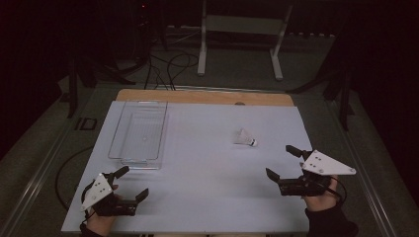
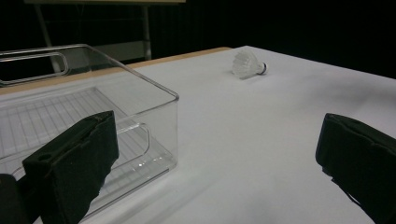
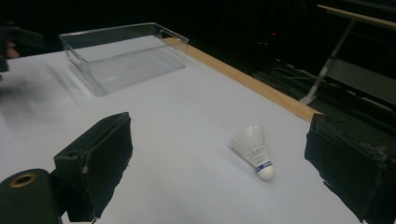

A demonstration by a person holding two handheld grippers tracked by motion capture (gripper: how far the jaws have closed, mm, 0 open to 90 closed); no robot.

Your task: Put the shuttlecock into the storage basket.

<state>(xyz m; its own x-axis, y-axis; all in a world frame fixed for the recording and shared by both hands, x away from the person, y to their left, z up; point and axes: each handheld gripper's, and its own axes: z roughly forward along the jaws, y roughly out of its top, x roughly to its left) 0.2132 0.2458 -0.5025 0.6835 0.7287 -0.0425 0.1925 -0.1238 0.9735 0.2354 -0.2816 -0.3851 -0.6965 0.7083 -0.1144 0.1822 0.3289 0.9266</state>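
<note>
A white shuttlecock lies on its side on the white table top, right of centre. An empty clear plastic bin stands at the back left. My left gripper rests open near the front left corner, just in front of the bin. My right gripper is open at the front right, a short way in front of the shuttlecock. In the left gripper view the bin is close on the left and the shuttlecock is far off. In the right gripper view the shuttlecock lies between the open jaws, farther ahead, cork end toward me.
A wooden strip runs along the table's far edge. Behind the table a white metal stand and loose cables sit on the dark floor. The bin is far across the table in the right gripper view.
</note>
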